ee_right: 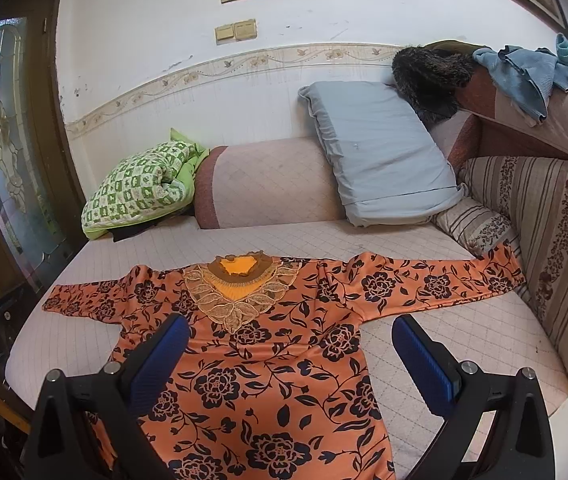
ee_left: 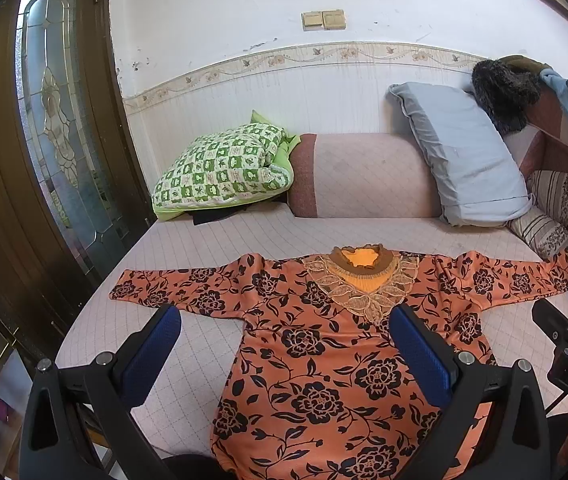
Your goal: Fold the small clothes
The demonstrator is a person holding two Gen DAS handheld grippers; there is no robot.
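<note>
Lying flat, floral top (ee_left: 316, 364), quilted mattress (ee_left: 188, 248)

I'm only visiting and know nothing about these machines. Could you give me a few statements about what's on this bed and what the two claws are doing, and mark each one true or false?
1. The orange floral top lies spread flat with both sleeves stretched out sideways. True.
2. The left claw is clamped on a sleeve. False: its fingers stand wide apart above the top, holding nothing.
3. A grey-blue pillow leans against the bolster at the back of the bed. True.
4. The top is already folded in half. False: it is fully open, lace collar showing.
5. The right claw is open. True.
6. The green checked quilt covers the top. False: it sits apart, in the far corner.
</note>
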